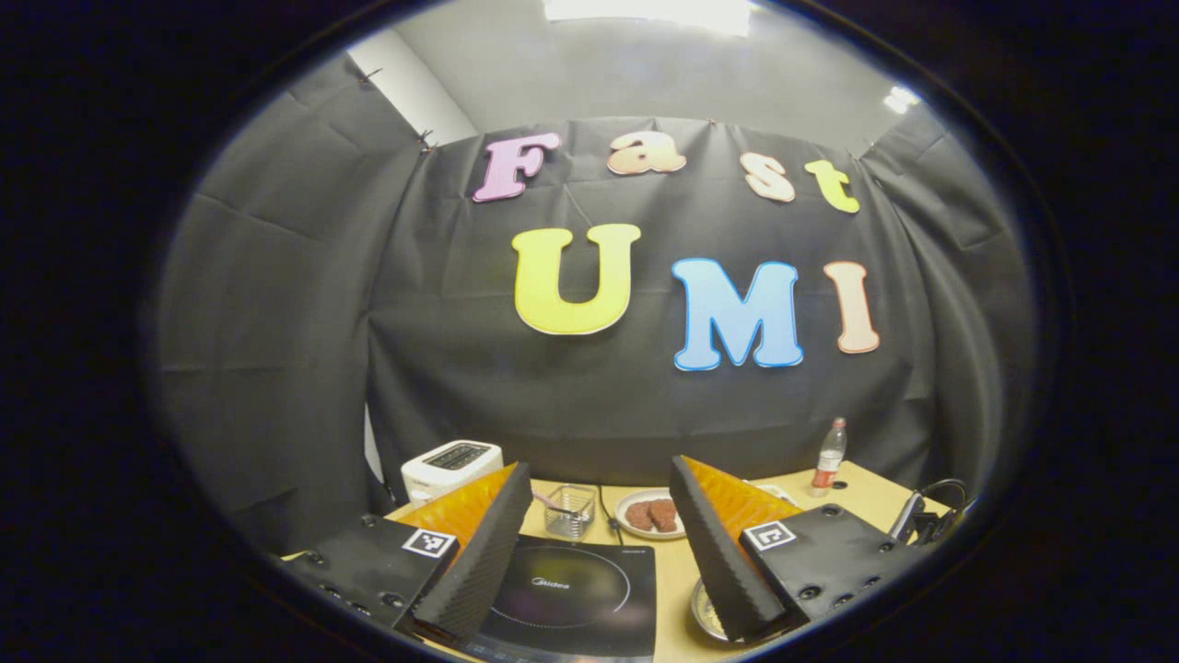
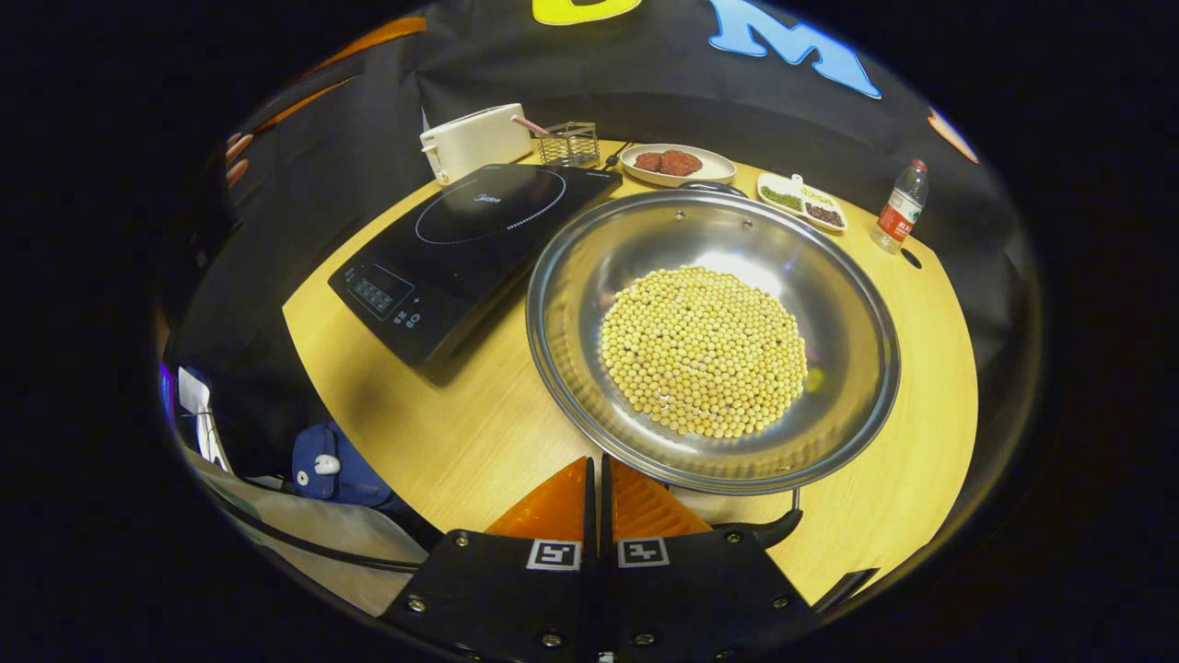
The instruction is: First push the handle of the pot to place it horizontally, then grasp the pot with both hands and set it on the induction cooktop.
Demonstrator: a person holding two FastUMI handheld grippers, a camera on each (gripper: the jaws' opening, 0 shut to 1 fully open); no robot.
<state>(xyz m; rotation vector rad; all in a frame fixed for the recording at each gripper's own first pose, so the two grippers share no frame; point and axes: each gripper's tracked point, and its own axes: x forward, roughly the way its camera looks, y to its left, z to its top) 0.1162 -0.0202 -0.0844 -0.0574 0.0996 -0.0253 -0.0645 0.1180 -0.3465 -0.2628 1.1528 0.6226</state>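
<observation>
Right now the right tongs [image 2: 597, 488] are pressed together beside the pot's [image 2: 709, 341] handle [image 2: 764, 531], likely to push it; left tongs [image 1: 599, 543] gape above the cooktop [image 1: 571, 589].

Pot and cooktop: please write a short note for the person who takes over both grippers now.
Left gripper: fingers wide open, held up above the table, holding nothing; the induction cooktop lies below it.
Right gripper: fingers shut together on nothing, at the near rim of the pot.
Pot: on the wooden table, right of the cooktop, filled with soybeans. Its long black handle lies just right of the right gripper's fingers; a small loop handle is at the far rim.
Done: whether the handle push is finished cannot be told.
Left: check the handle, grasp the pot with both grippers, set it on the cooktop.
</observation>
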